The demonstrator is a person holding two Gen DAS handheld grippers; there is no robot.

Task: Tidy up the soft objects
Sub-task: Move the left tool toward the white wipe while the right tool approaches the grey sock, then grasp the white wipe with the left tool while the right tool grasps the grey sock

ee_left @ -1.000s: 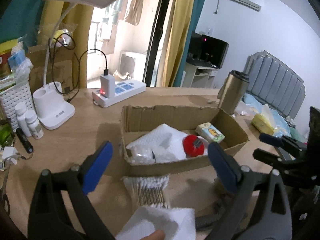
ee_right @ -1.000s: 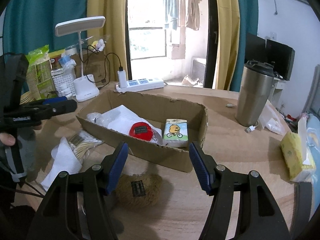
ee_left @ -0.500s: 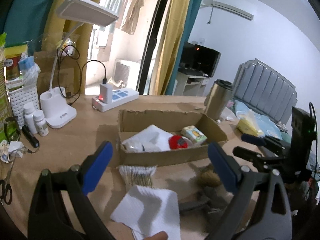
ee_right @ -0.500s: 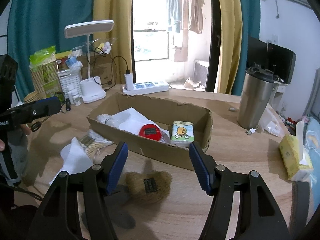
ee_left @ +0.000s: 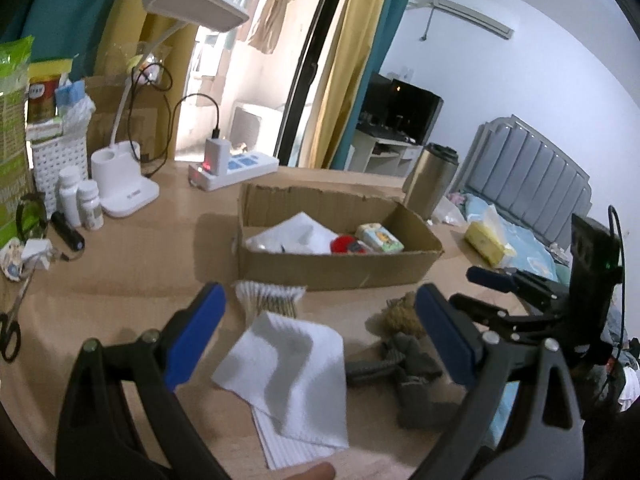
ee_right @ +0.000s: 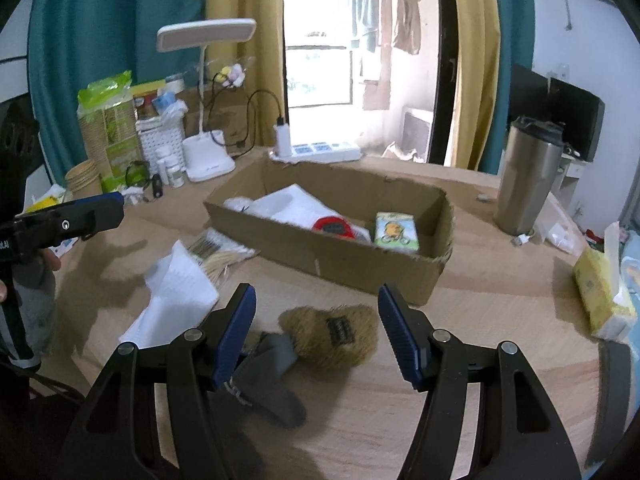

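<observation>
Soft objects are split around the cardboard box point(ee_right: 332, 248): a red plush thing point(ee_right: 334, 227), a small tissue pack point(ee_right: 396, 232) and white wrapping sit inside it. Just in front of the box on the counter point(ee_right: 500, 320) you've got a brown fuzzy toy point(ee_right: 332, 334), a grey cloth point(ee_right: 266, 380) touching the toy, a white paper towel point(ee_left: 286, 364) and a bundle of cotton swabs point(ee_left: 270, 300) right against the box's front wall. The right hand-held gripper point(ee_right: 316, 334) points down at the toy from the near side of the box, jaws spread, nothing between them. The left hand-held gripper point(ee_left: 320, 332) is angled down over the paper towel, also spread wide and empty.
</observation>
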